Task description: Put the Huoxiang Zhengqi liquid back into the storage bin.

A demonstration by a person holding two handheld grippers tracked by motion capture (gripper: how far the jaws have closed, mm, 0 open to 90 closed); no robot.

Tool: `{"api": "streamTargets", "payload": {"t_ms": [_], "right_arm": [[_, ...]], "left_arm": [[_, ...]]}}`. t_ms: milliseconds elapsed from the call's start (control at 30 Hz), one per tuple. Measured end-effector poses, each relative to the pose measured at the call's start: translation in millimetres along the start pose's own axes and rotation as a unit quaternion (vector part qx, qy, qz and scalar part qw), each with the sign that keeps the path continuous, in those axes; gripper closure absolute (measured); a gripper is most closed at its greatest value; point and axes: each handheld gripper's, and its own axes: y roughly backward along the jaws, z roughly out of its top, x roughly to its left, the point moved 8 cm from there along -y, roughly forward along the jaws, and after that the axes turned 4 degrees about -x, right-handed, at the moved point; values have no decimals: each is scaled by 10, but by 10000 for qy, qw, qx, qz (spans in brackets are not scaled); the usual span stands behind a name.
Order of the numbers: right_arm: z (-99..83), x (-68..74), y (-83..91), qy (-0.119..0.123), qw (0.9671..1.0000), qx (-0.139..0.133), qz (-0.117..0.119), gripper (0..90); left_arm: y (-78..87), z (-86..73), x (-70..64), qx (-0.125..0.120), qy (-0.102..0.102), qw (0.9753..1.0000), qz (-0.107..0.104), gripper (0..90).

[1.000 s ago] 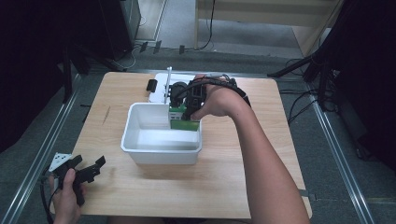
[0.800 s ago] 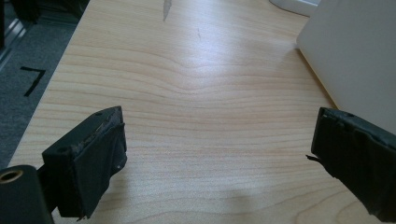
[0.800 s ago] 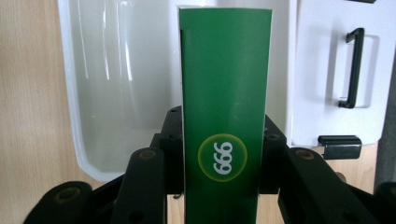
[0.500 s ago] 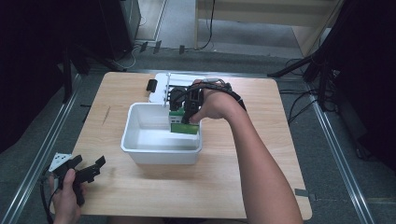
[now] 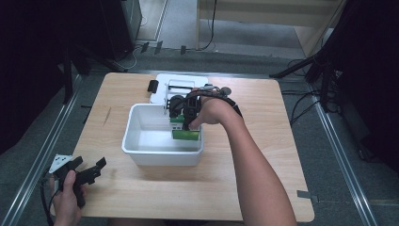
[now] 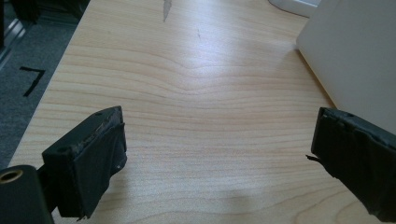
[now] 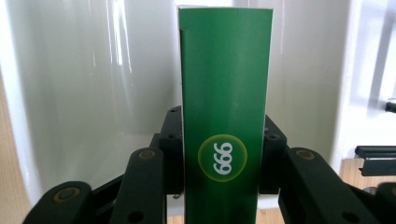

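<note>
Green box (image 7: pixel 225 116) between right tongs (image 7: pixel 219 149)

Pale wooden tabletop (image 6: pixel 196 116): smooth, light-grained board with a soft sheen and one dark scratch. White rectangular plastic tub (image 5: pixel 162 136): glossy, its inner walls carrying bright streaks of reflected light (clearest in the right gripper view). Tall green cardboard box (image 7: pixel 224 107): smooth printed card, satin finish, a white-and-yellow round emblem on its face. Left gripper (image 6: pixel 217 154): jaw pads of matt black, rough-edged wrapping, frayed at the corners. Right gripper (image 7: pixel 219 158): matt black plastic links with brass-coloured metal pivots.
</note>
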Motion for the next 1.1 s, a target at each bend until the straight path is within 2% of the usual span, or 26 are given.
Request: {"api": "streamTargets", "payload": {"t_ms": [400, 600, 767, 900, 933, 1000, 1100], "right_arm": [[-29, 9, -172, -55, 9999, 50, 120, 627], [-23, -16, -175, -121, 9999, -3, 122, 618], [-10, -40, -113, -338, 9993, -155, 88, 575], [-5, -41, -39, -464, 9985, -273, 126, 471], [-4, -24, -10, -651, 9974, -256, 170, 438], [7, -27, 52, -862, 9958, -272, 164, 392], [13, -53, 172, -1022, 9941, -349, 42, 326]], "left_arm": [[2, 0, -2, -3, -12, 10000, 2, 40], [1, 0, 0, 0, -1, 10000, 4, 40], [2, 0, -2, -1, -12, 10000, 2, 40], [2, 0, -1, 1, -7, 10000, 7, 40], [1, 0, -2, -7, -8, 10000, 4, 40], [2, 0, -1, 5, -15, 10000, 6, 40], [1, 0, -3, -9, 3, 10000, 10, 40]]}}
